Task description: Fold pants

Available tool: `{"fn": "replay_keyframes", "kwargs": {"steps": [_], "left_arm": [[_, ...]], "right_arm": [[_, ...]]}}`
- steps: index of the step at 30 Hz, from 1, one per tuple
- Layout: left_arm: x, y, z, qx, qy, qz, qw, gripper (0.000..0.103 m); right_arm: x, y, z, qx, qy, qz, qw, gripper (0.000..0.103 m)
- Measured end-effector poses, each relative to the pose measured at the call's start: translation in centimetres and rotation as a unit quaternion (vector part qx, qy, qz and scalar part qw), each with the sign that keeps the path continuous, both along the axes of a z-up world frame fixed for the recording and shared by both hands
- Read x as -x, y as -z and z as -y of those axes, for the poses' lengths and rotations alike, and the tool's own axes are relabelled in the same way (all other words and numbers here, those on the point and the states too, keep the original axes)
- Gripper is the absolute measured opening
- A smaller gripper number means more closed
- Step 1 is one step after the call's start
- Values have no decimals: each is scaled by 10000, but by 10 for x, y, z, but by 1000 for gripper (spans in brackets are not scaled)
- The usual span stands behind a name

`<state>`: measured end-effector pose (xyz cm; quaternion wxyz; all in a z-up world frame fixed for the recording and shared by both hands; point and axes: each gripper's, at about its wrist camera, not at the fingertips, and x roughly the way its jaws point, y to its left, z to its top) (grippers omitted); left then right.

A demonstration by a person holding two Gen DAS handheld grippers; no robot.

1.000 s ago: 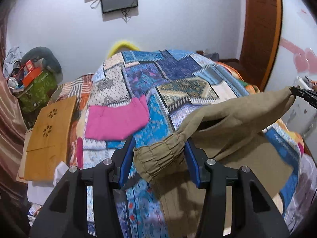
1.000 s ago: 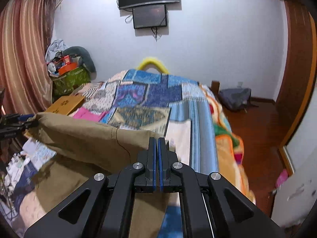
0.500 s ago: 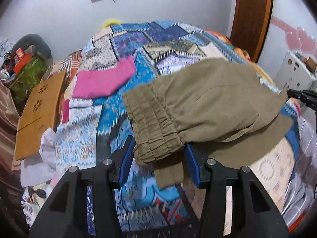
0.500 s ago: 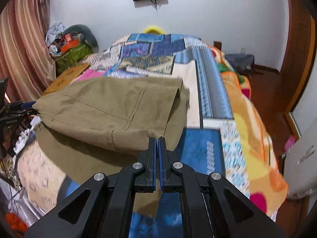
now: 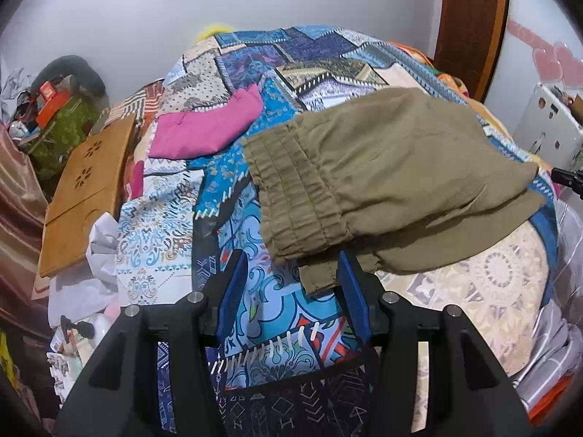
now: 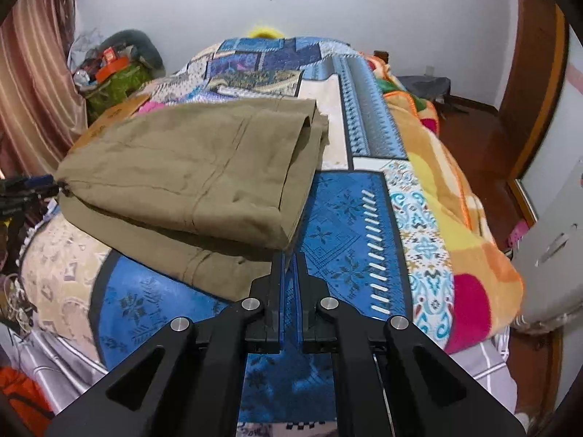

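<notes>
The olive-green pants point(image 5: 382, 178) lie folded in layers on the patchwork bedspread point(image 5: 171, 225), elastic waistband toward the left gripper; they also show in the right wrist view point(image 6: 196, 171). My left gripper point(image 5: 291, 284) is open and empty, just in front of the waistband end. My right gripper point(image 6: 290, 269) is slightly open with a narrow gap and holds nothing, just off the folded edge of the pants.
A pink garment point(image 5: 207, 127) lies on the bed beyond the pants. A wooden lap tray point(image 5: 87, 189) leans at the bed's left side, with clutter and a green bag point(image 5: 62, 123) behind. A white appliance point(image 6: 554, 255) stands at the right.
Both grippers lowered the pants onto the bed, folding them over, then let go. The left jaws widened and drew back; the right jaws parted slightly and pulled off the cloth.
</notes>
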<state>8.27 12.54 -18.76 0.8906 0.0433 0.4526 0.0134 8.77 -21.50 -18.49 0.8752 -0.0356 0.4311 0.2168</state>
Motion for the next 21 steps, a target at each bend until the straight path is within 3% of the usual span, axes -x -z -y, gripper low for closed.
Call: {"fn": "replay_keyframes", "kwargs": {"steps": [4, 6, 8, 14, 21], "left_arm": [[-5, -20, 8, 51, 21, 159, 9999, 53], [-10, -29, 16, 93, 106, 231, 9996, 53], [-13, -35, 27, 77, 228, 301, 9993, 54], [-25, -38, 65, 187, 708, 280, 9969, 56], [-34, -24, 96, 263, 1146, 49, 9931, 56]], "right_arm": [[5, -22, -11, -54, -153, 240, 9996, 8], [4, -31, -24, -125, -340, 346, 9987, 28], [4, -37, -41, -210, -587, 469, 9970, 39], [8, -31, -102, -118, -1496, 530, 9873, 39], [9, 5, -146, 385, -2211, 269, 9741, 39]]}}
